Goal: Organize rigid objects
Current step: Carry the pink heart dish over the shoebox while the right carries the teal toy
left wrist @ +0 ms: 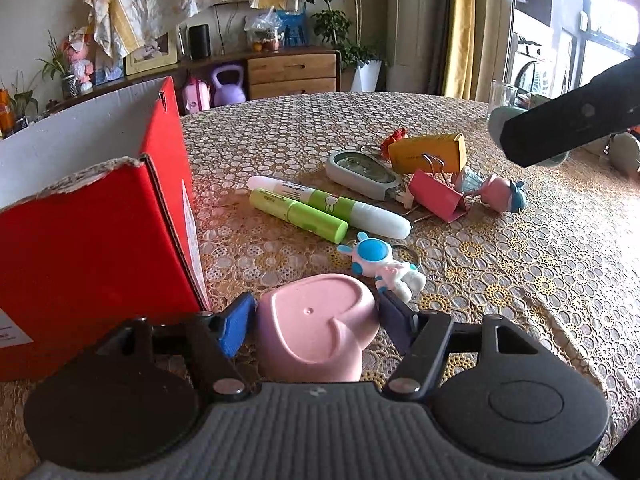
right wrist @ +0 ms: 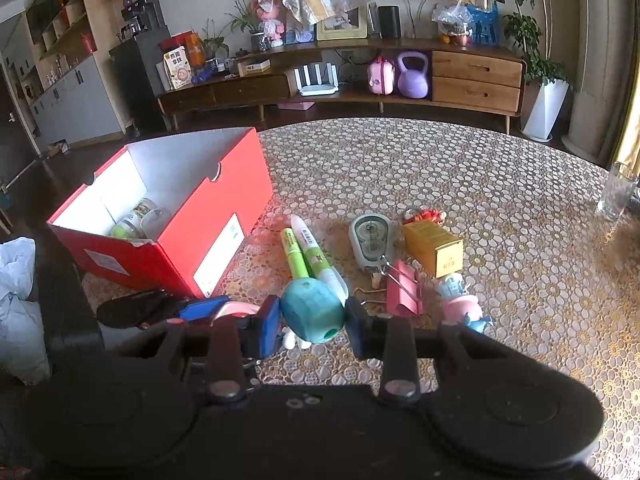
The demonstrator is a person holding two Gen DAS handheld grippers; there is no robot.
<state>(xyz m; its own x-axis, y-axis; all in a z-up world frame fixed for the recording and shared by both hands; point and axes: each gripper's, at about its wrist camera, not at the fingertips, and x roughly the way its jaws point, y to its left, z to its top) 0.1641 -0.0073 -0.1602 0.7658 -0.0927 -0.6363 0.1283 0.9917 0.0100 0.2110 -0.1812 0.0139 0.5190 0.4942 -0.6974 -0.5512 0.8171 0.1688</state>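
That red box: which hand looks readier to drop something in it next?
Probably the right. The right gripper is shut on a teal object, while the left gripper stands open around the pink heart-shaped cup, on the table beside the red box.

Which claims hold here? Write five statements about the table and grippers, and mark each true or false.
1. The red box already holds a small jar. True.
2. The right gripper is empty. False: it is shut on a teal object.
3. The pink heart-shaped bowl stands right way up. False: it lies base up between the left gripper's fingers.
4. Two green-and-white pens lie side by side on the table. True.
5. The pink binder clip is inside the box. False: it lies on the table.
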